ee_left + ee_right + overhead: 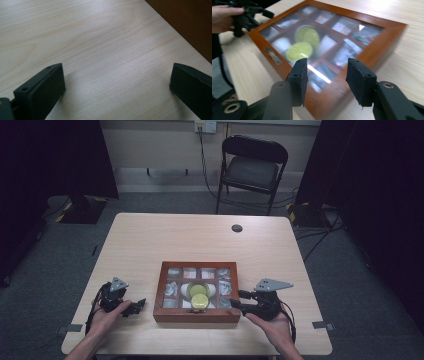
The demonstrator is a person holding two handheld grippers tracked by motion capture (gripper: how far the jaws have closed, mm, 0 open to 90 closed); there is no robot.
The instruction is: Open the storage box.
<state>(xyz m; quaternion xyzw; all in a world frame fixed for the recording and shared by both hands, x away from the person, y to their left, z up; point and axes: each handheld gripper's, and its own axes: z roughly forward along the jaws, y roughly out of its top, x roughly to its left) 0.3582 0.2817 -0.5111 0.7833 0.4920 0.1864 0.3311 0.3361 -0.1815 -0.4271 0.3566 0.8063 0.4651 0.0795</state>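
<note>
A wooden box [196, 315] with a glass lid and several small compartments sits near the table's front edge. Two yellow-green round lids [199, 300] show at the middle of the box, and one round lid [299, 51] shows near its front side. My left gripper [139, 304] rests just left of the box, its jaws wide apart over bare table. In its own view, the left gripper [117, 80] has the box's side [190, 22] at top right. My right gripper [241, 299] is at the box's right front corner. My right gripper [327, 72] is open, with that corner below it.
A metal latch plate [273, 56] is on the box's front side. A round cable hole [237, 228] lies toward the table's far edge. A black folding chair [252, 170] stands behind the table. Dark curtains hang at both sides.
</note>
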